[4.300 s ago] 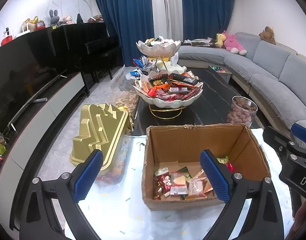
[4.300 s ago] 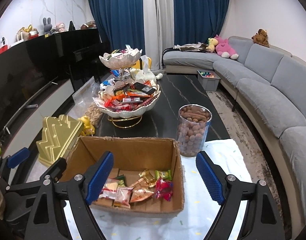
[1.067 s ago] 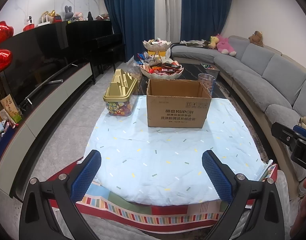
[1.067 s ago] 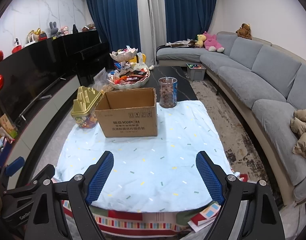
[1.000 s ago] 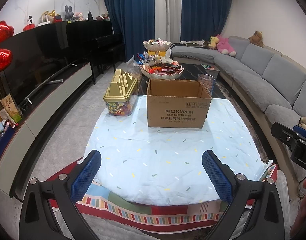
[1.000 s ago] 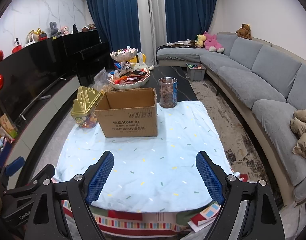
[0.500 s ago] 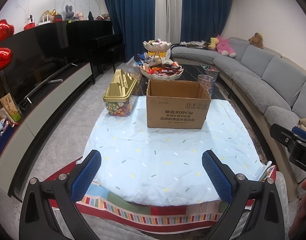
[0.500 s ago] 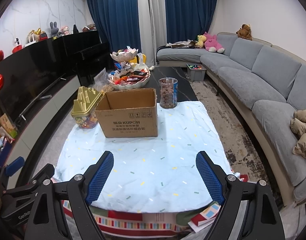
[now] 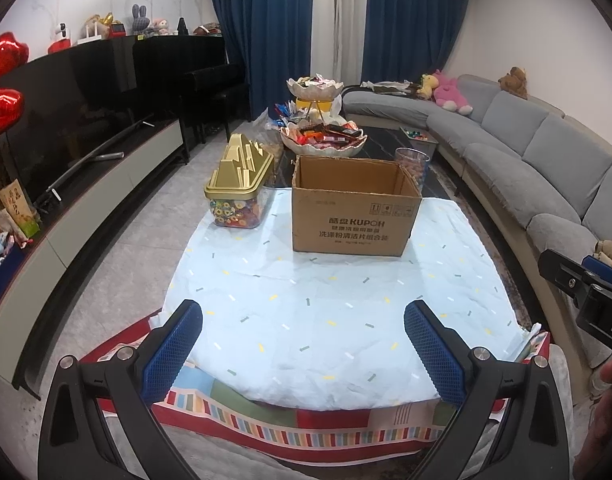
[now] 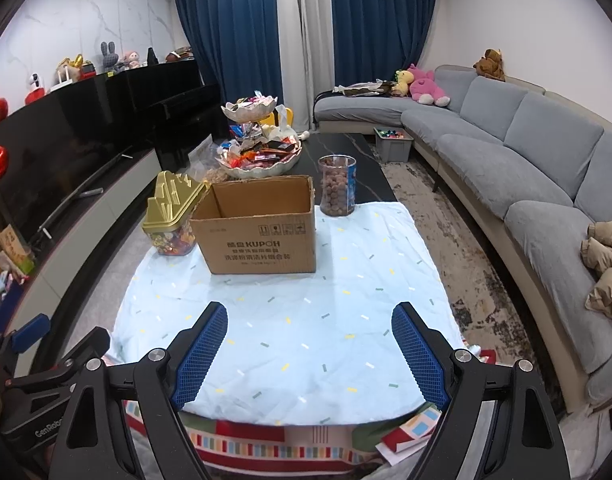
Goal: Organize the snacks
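Gold-lidded candy jar [image 9: 239, 184] at left on the pale blue cloth [image 9: 330, 312], open cardboard box [image 9: 356, 208] beside it, nut jar [image 10: 337, 186] behind-right, left gripper [image 9: 304, 344] jaws apart, empty, right gripper [image 10: 310, 352] jaws apart, empty, both well short of the box

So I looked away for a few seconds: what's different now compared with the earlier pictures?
Both grippers have pulled back from over the box to the near edge of the cloth, so the box's inside is out of sight. The left gripper and right gripper are open and empty, as before. Box, gold-lidded tub and jar have not moved.
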